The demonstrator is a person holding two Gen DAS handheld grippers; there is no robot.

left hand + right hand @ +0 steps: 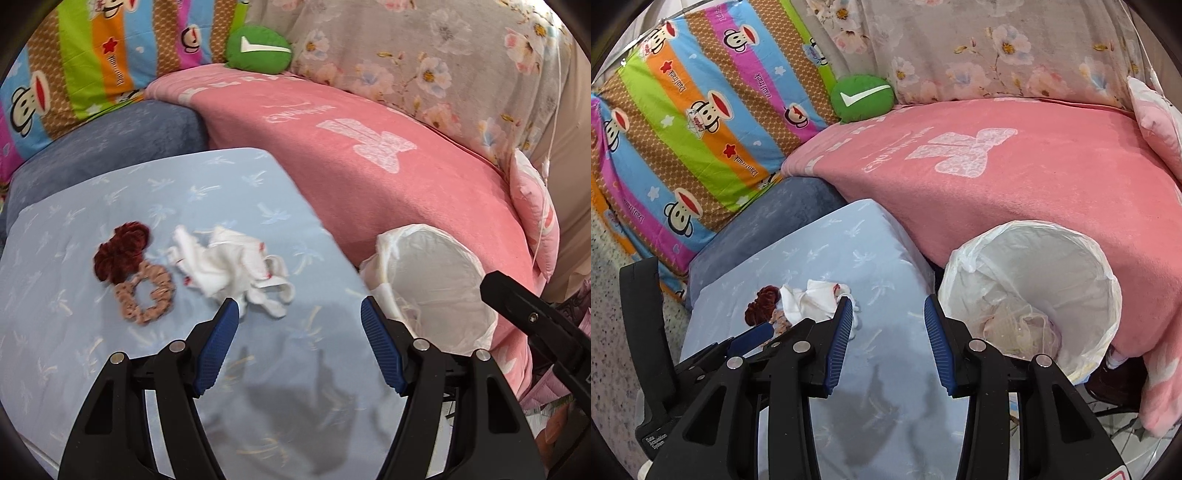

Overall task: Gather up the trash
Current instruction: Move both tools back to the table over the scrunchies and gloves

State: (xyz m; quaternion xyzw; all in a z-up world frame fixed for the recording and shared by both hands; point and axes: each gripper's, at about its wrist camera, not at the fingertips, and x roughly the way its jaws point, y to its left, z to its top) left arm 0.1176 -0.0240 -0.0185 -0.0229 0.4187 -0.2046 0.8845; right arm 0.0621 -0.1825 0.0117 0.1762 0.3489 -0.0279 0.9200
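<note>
The left gripper [299,312] with blue ribbed pads is seen wide open and empty above the pale blue palm-print cushion [92,369]. The crumpled white tissue wad [229,264] lies at 11 o'clock, touching its left fingertip. The right gripper [888,310] is likewise spread and empty. The approach step is judged in hand; closure on the tissue is required next, then carriage to the white-lined bin [436,266] at 2 o'clock. Two fabric scrunchies [133,269] beside it should be avoided.

A light blue cushion [258,206] printed with pale palm trees carries the things. On it lie a crumpled white tissue [229,264] with red marks, a dark red scrunchie [120,249] and a tan scrunchie [146,295]. The two scrunchies touch; the tissue lies just beside them. Shadows are cast on the near part.
</note>
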